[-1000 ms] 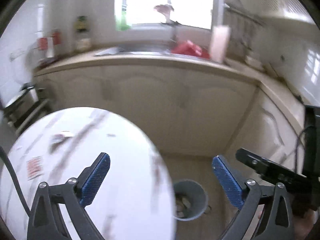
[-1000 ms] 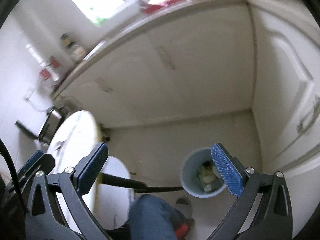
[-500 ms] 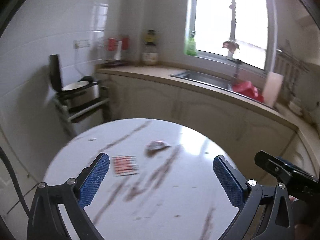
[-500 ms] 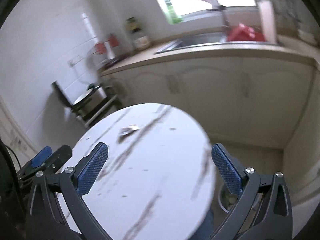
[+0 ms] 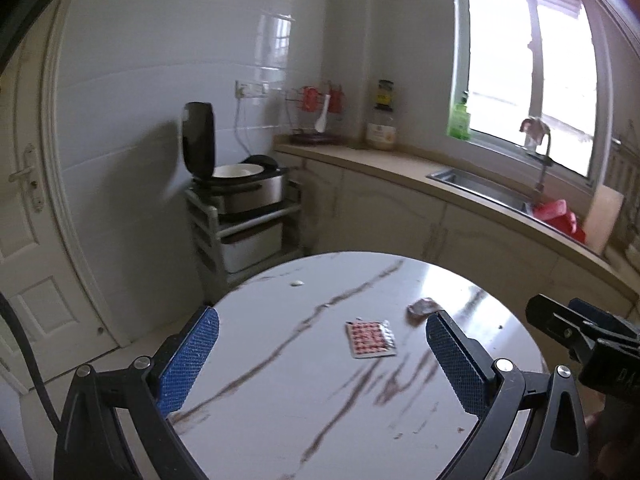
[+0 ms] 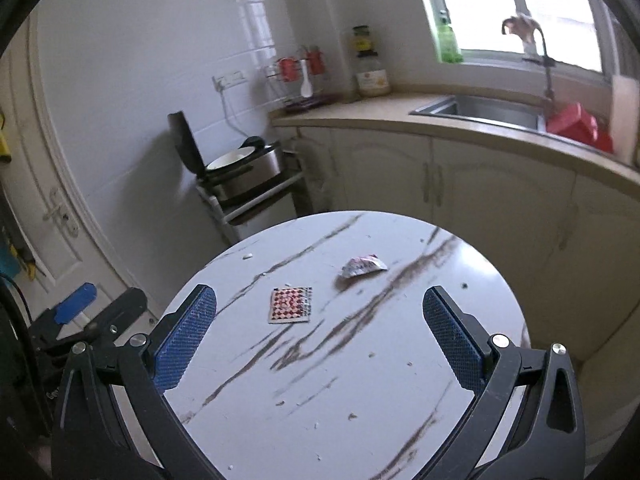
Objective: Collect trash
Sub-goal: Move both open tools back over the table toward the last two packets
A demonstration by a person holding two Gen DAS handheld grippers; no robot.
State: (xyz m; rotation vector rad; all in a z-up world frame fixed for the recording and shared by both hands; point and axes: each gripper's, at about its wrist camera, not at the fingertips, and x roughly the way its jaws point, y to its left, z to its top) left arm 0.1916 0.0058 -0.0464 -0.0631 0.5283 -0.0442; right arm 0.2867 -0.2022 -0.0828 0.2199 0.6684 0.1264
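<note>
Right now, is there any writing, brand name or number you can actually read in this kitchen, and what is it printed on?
No text here is legible.
Flat red-and-white checkered packet on the round table: print too small to read.
Crumpled wrapper: red marks, unreadable.
Jar on the counter: yellow label, blurred.
Green bottle on the window sill: blurred.
Rice cooker: no readable marking.

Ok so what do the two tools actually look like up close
Both match: the left tool and right tool have black angular frames with silver bolts, each finger tipped by a blue, cross-hatched textured pad. A black cable curves along the left edge. No sleeves or markings visible.
</note>
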